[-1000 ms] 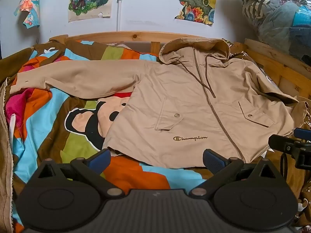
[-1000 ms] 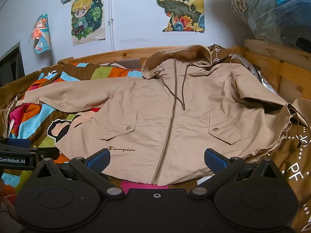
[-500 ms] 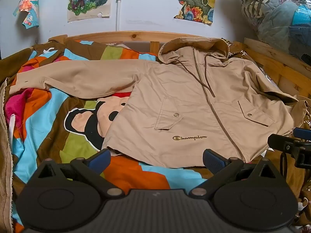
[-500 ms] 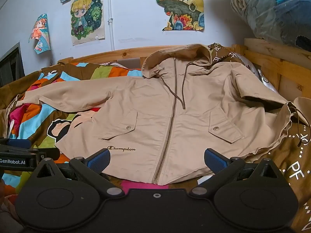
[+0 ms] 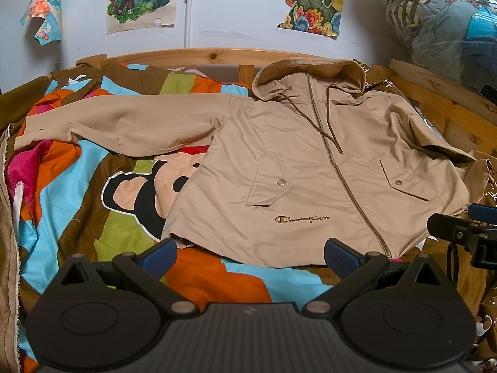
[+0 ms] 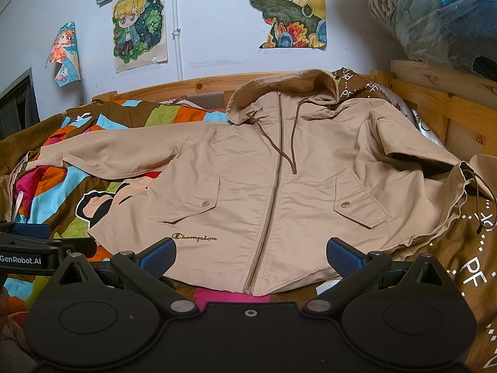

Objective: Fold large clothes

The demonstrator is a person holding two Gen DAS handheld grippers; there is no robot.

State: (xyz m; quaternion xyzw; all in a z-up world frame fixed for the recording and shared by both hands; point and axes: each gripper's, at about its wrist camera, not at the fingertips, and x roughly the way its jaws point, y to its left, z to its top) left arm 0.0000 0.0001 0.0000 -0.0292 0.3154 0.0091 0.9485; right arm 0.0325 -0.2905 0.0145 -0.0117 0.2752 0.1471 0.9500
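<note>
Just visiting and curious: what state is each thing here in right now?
Jacket: spread flat, face up, not yet folded.
Zip: closed.
Hood: up against the headboard.
Long sleeve: stretched out sideways.
Left gripper: jaws open, empty.
Right gripper: jaws open, empty.

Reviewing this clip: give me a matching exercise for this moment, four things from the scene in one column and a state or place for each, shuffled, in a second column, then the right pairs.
Things:
1. jacket zip
2. long sleeve
3. hood
4. left gripper

States or places:
A. open, holding nothing
B. closed all the way up
C. stretched out flat over the colourful bedcover
D. lying against the wooden headboard

Pairs: 1-B, 2-C, 3-D, 4-A
</note>
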